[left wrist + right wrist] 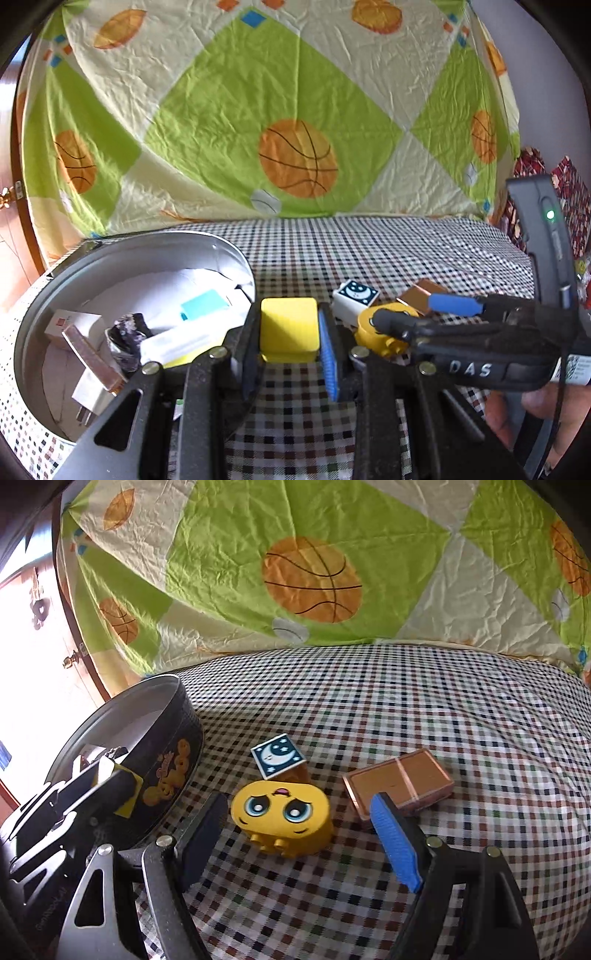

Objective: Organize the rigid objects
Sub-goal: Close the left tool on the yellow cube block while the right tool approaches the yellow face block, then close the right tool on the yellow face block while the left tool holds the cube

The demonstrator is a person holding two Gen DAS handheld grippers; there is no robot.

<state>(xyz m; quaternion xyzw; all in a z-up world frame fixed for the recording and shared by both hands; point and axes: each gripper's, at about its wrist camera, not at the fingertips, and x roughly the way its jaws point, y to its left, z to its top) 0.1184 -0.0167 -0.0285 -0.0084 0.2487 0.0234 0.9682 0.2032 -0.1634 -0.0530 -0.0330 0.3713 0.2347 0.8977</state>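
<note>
The round tin (236, 254) is sitting at the left of the checked worktop (369, 251), serving as the collection container. The left tongs (288, 328) are pinching the yellow block (288, 325), apparently carrying it toward the tin. The right tongs (303, 838) are standing spread around the yellow face block (282, 818), not touching it. The copper case (399, 781) and the moon cube (277, 755) are lying just behind.
</note>
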